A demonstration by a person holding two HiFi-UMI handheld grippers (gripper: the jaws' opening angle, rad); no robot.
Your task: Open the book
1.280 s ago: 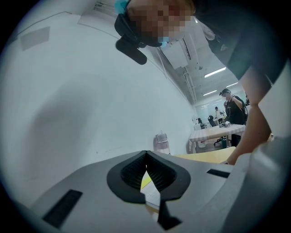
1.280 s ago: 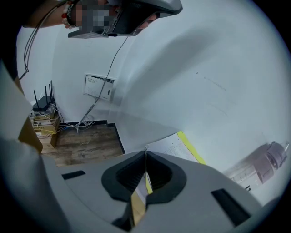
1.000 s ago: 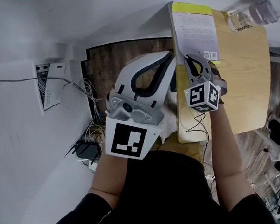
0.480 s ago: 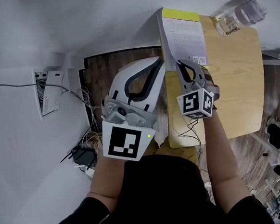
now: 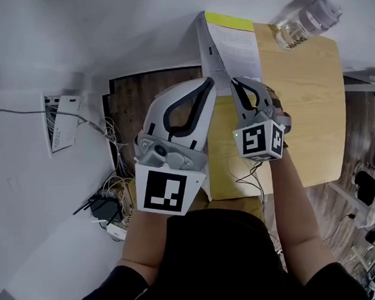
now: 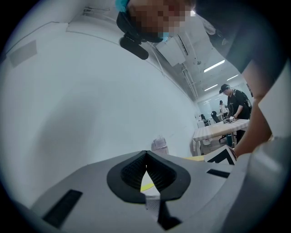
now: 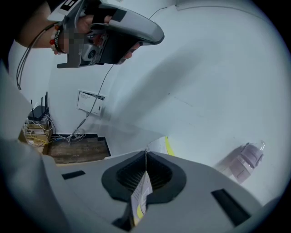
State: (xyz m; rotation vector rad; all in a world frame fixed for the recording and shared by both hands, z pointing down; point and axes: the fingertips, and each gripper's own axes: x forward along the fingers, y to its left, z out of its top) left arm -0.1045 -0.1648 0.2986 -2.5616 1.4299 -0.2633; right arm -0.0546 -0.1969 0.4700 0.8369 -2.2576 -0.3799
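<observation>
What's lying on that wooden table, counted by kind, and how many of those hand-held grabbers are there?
book: 1
clear bottle: 1
grippers: 2 (left gripper, right gripper)
Total: 4

The book point(image 5: 231, 45) is matt printed paper; the table point(image 5: 307, 104) smooth pale wood; the bottle point(image 5: 303, 17) on it clear plastic.

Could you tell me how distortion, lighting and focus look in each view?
Head view: fisheye bends the table edges. Left gripper view: black round border, glaring ceiling lights. Right gripper view: a soft shadow crosses the wall; bottle blurred.
</observation>
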